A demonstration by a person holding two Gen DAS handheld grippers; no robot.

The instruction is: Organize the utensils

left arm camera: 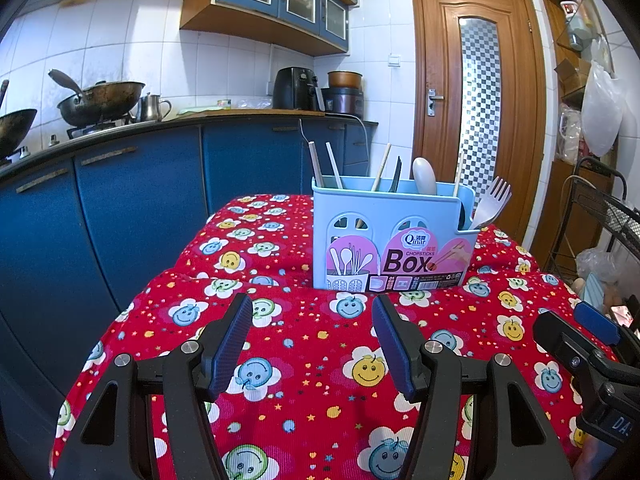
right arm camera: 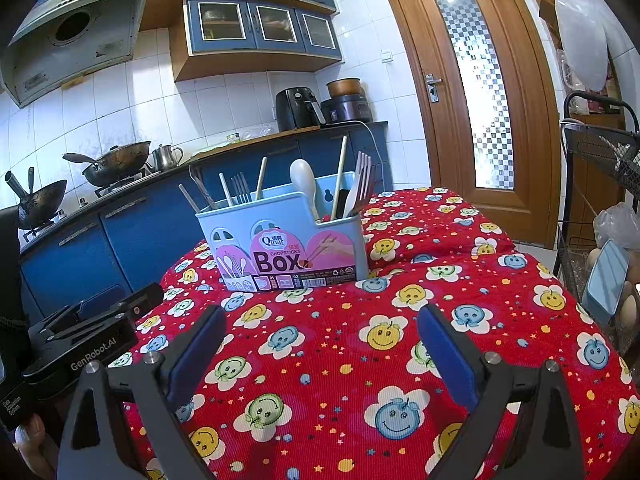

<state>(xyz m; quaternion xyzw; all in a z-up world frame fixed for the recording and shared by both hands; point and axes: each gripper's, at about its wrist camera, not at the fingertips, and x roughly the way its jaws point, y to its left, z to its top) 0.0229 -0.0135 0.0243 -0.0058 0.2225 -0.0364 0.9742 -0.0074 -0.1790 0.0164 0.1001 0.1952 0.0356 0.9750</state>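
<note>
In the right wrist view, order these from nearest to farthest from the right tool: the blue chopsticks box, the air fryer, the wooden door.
1. Chopsticks box: on the red cloth, just ahead of the right tool.
2. Air fryer: on the counter behind the box.
3. Wooden door: back right; too close to the fryer to rank surely.

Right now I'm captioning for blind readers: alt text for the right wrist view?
A blue utensil box holding chopsticks, a spoon and forks stands on a red smiley-print tablecloth. The open right gripper is empty.
</note>
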